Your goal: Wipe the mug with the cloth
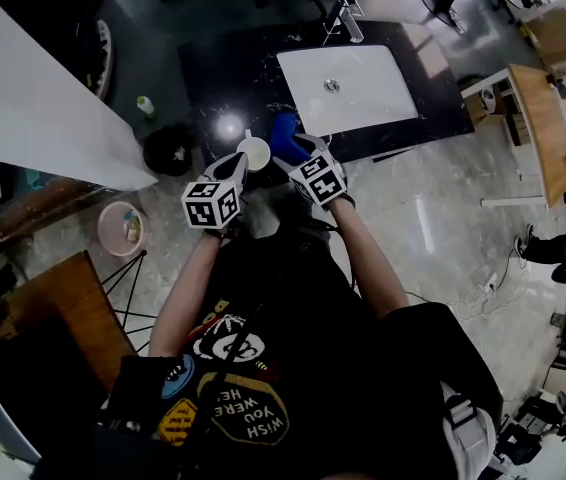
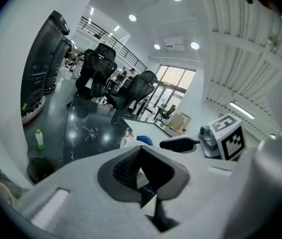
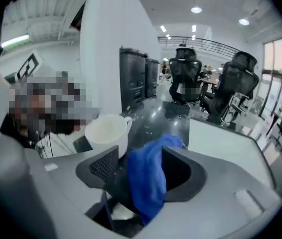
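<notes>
A white mug [image 1: 254,152] sits at the front edge of the black counter [image 1: 225,80], at the tip of my left gripper [image 1: 242,164]. In the left gripper view the jaws of that gripper [image 2: 141,156] stand close together with a white sliver between the pads, and the mug's rim [image 2: 127,141] peeks over them. A blue cloth [image 3: 148,178] hangs loosely between the wide-apart jaws of my right gripper [image 3: 143,156], which is open. That gripper [image 1: 298,154] is just right of the mug [image 3: 106,133]. The cloth [image 1: 284,136] lies beside the mug.
A white sink [image 1: 383,103] with a faucet [image 1: 344,18] is set in the counter behind the mug. On the floor at left are a green bottle [image 1: 145,106], a dark bin [image 1: 168,152] and a pink bucket [image 1: 123,228]. A wooden table [image 1: 538,118] stands at right.
</notes>
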`<state>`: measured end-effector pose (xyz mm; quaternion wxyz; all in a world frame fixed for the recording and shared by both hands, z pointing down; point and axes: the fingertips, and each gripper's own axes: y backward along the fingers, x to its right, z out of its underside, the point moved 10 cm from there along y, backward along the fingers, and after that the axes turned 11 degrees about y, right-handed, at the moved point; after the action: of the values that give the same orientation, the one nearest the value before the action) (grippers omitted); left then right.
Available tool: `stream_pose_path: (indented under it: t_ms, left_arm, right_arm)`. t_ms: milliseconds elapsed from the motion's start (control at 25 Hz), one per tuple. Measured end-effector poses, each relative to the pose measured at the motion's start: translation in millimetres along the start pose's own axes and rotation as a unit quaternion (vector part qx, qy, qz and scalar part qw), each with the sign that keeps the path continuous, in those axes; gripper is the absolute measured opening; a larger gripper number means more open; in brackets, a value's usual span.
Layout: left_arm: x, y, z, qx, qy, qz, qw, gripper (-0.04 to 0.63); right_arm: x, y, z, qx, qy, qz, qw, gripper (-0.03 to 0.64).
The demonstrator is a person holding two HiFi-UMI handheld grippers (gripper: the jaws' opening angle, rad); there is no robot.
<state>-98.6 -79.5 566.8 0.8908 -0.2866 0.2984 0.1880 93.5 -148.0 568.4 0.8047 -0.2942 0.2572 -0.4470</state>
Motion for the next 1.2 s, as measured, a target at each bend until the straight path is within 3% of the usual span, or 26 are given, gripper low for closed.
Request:
stream_pose_path:
  t_ms: [120,200,280,520,1200]
  left_arm:
    - [4,5,-4,0.005,-0.015,0.000,0.9999,0.003]
    - [5,13,-9,0.017,-0.029,-0.001,0.9994,0.003]
    - [9,22,-15,0.034,-0.051,-0.001,0.9981,0.003]
    - [20,40,-16,0.062,-0.108,-0.005,0.9922,0.003]
    - [26,36,-5,0.048,-0.100,0.003,0.9939,0.003]
  right_arm:
    - [-1,19,2,0.108,-0.117,-0.016,0.987,0.266]
    - [-6,36,3,0.157,-0.135,0.004,0.978,0.116]
    - [-13,52,4,0.177,-0.120,0.039,0.976,0.004]
    - [-25,73,8,0.186,-0.103,0.107,0.971,0.002]
    - [-34,85,11,0.191,-0.113,0.109,0.969,0.002]
